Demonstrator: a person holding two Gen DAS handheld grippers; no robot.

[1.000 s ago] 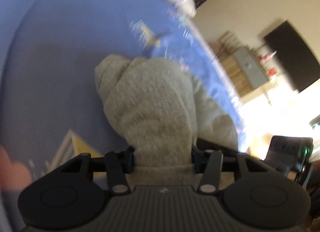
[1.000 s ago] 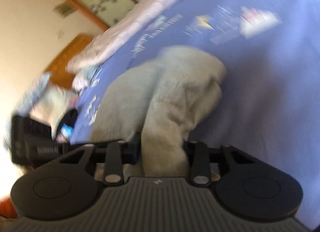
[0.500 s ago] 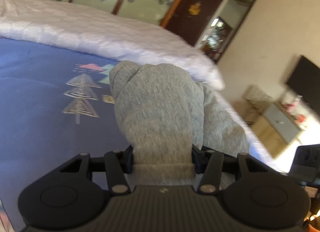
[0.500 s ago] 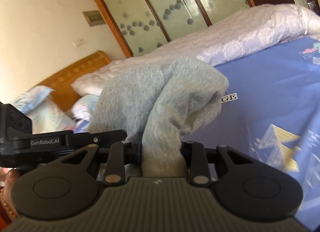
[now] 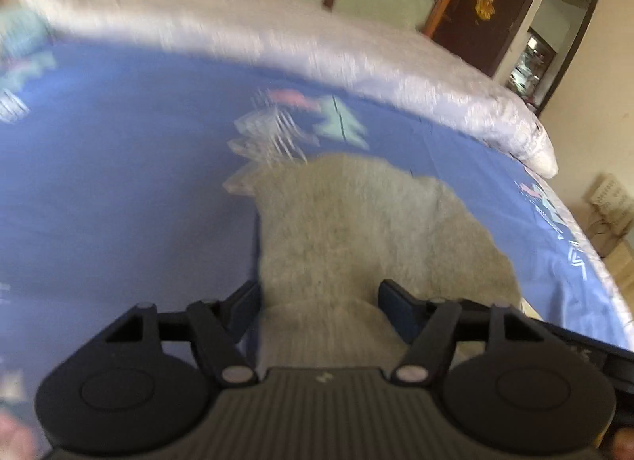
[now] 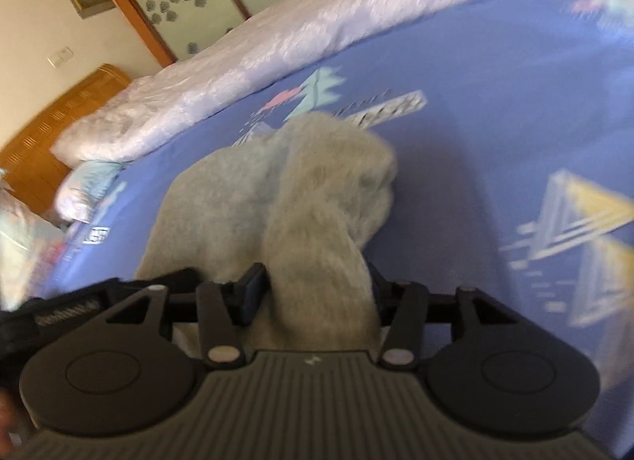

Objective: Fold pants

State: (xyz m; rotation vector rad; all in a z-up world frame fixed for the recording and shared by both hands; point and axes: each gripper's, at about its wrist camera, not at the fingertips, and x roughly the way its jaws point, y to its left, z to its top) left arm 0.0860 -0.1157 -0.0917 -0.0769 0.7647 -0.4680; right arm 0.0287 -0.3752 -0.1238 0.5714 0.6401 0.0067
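The grey fleece pants (image 5: 356, 222) hang from both grippers over the blue patterned bed sheet (image 5: 119, 190). My left gripper (image 5: 321, 297) is shut on one edge of the pants, the cloth bunched between its jaws. My right gripper (image 6: 317, 285) is shut on another edge of the pants (image 6: 309, 198), which drape forward and down toward the sheet (image 6: 475, 111). The other gripper's black body (image 6: 79, 309) shows at the left of the right wrist view. Both views are motion-blurred.
A white quilt (image 5: 317, 44) lies along the far side of the bed and also shows in the right wrist view (image 6: 277, 36). A wooden headboard (image 6: 47, 135) and pillows (image 6: 87, 186) are at the left. A dark door (image 5: 487, 8) stands beyond the bed.
Both grippers have tilted down from level toward the sheet, keeping hold of the pants. The pants now hang lower, spreading toward the bed.
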